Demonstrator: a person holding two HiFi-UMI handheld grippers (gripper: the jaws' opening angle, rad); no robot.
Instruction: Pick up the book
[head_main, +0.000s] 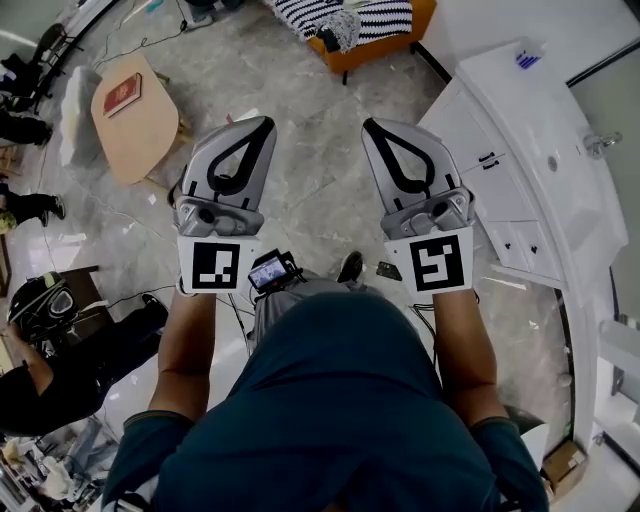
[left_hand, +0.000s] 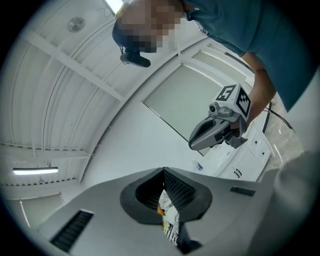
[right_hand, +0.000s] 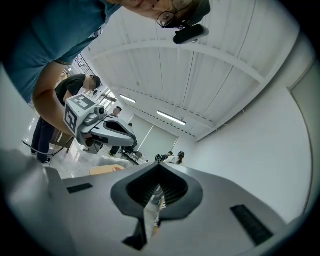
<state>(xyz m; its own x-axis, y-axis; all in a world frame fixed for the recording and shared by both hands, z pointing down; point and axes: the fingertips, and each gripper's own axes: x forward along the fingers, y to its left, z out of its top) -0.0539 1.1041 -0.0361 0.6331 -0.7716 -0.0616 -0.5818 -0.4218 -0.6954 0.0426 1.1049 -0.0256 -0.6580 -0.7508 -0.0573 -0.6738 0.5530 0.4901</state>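
Teal-shirted person (head_main: 340, 400) holds left gripper (head_main: 258, 128), right gripper (head_main: 375, 128), jaws together, empty; book (head_main: 123, 94) on table (head_main: 140, 140), well apart.

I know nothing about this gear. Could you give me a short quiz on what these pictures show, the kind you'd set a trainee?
1. True or false: the red book lies on the pale wooden table.
2. What do the left tongs hold? A) the book B) nothing, they are shut and empty C) a cup
3. Fill in the blank: the striped blanket lies on a sofa whose colour is ____.

Key: 1 true; 2 B; 3 orange.
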